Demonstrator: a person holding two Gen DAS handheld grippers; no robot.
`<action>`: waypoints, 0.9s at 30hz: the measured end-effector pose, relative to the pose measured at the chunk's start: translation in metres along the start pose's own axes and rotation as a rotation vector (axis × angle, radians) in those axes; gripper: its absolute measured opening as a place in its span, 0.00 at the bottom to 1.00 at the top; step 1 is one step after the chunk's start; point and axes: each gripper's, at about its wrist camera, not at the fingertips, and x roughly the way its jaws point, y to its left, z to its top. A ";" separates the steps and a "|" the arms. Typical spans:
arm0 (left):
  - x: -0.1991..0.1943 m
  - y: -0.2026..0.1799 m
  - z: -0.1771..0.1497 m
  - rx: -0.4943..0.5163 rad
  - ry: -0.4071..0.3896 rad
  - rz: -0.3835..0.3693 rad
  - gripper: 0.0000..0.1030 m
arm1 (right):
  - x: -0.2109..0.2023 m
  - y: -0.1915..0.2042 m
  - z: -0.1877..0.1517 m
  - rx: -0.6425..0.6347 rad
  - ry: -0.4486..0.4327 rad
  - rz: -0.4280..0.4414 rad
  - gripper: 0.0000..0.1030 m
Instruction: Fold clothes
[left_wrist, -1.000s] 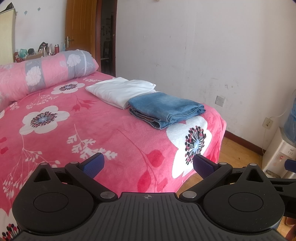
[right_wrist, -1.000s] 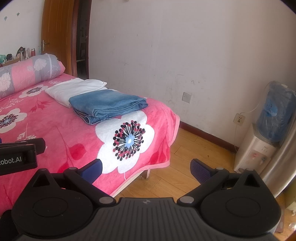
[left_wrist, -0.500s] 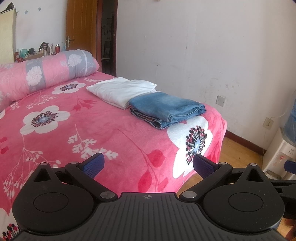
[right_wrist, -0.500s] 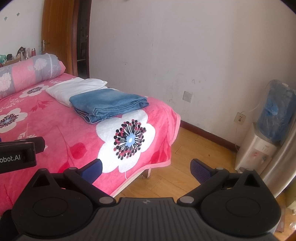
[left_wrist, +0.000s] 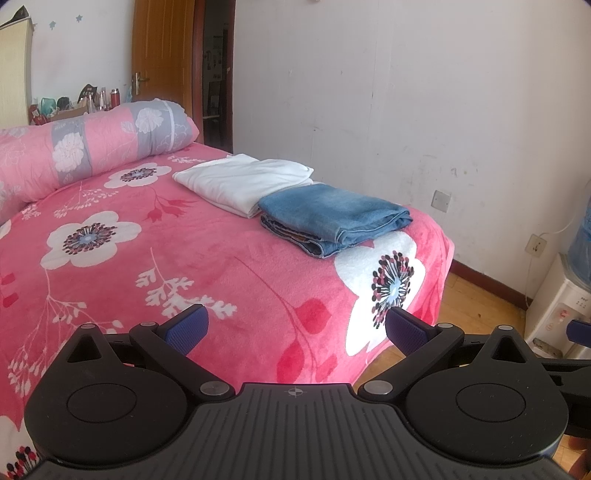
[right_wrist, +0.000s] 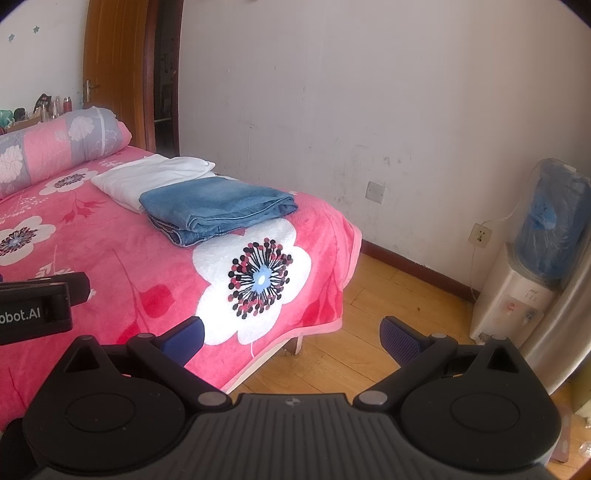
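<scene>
Blue jeans (left_wrist: 334, 218) and white shirt (left_wrist: 243, 182) lie folded, side by side, far corner of bed (left_wrist: 221, 280). Left gripper (left_wrist: 295, 326) and right gripper (right_wrist: 291, 334): jaws wide apart, holding nothing. Folding looks done. Next: find more clothes, or stop.

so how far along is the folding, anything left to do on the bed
Done: the white garment and the blue jeans both lie folded flat, side by side and touching, near the bed's far edge by the wall. In hand: nothing; the left tongs and right tongs are both open and empty, held back from the pile. Left: no unfolded clothing shows on the pink blanket in either view, so the folding looks finished.
</scene>
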 end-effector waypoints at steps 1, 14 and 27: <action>0.000 0.000 0.000 0.000 0.000 0.000 1.00 | 0.000 0.000 0.000 0.000 0.000 0.000 1.00; 0.000 0.000 0.001 0.001 -0.002 0.002 1.00 | -0.001 0.001 0.001 0.002 -0.003 -0.001 1.00; 0.000 0.001 0.000 -0.001 -0.001 0.001 1.00 | -0.003 0.000 0.000 0.000 -0.002 -0.001 1.00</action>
